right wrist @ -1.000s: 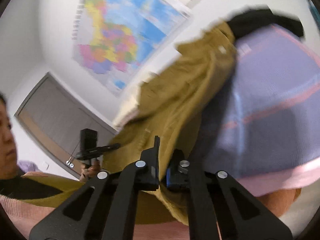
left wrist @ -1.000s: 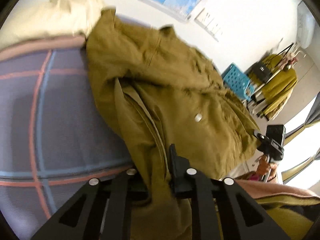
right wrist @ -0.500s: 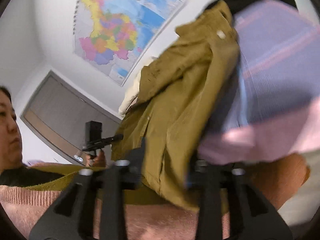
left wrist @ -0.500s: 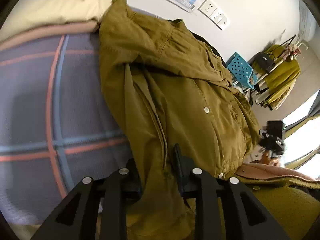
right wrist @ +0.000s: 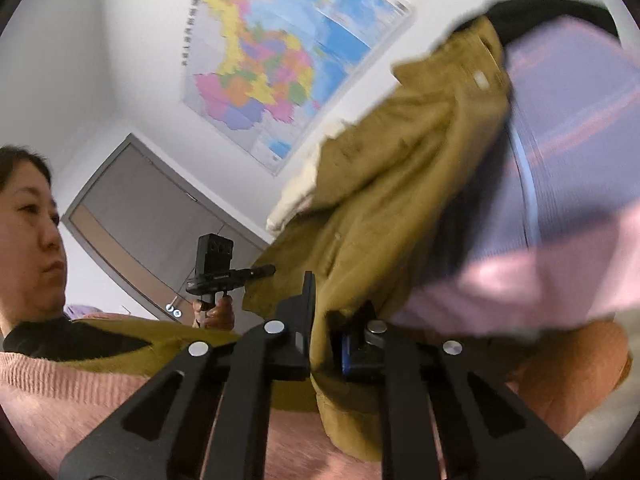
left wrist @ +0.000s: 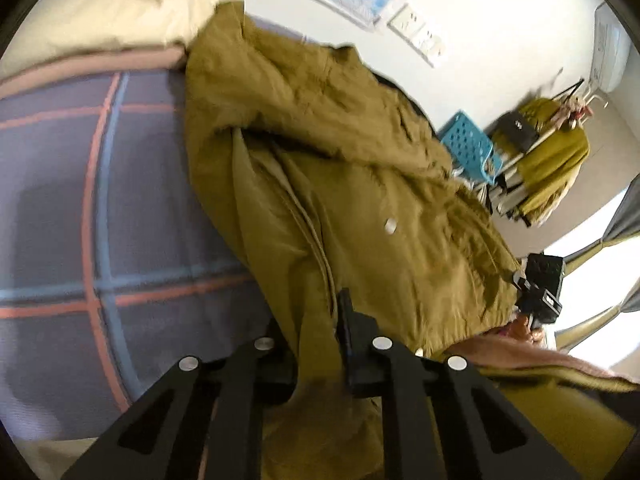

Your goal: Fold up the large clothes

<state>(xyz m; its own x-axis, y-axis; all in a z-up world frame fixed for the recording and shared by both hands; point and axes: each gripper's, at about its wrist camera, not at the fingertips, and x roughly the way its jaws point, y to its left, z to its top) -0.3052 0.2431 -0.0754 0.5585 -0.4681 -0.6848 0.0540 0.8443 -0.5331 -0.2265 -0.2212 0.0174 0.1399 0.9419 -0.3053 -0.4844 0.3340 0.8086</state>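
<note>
**Both grippers pinch the olive coat over the plaid bed**

Only the left wrist view shows the clothes rack (left wrist: 548, 160), a blue perforated chair (left wrist: 470, 148) and wall sockets (left wrist: 416, 34). Only the right wrist view shows the person's face (right wrist: 30, 232), a coloured wall map (right wrist: 272, 80) and a grey door (right wrist: 152, 224).

The coat (left wrist: 340, 184) lies crumpled on the bedspread (left wrist: 80, 200), rising from each gripper toward the cream pillow (left wrist: 120, 12). The left gripper (left wrist: 316, 332) is clamped on a hem fold; the right gripper (right wrist: 324, 320) is closed on another edge, cloth hanging below its fingers.

The coat is matte woven cloth with pale snaps; the bedspread is purple-grey, crossed by pink and blue lines.
</note>
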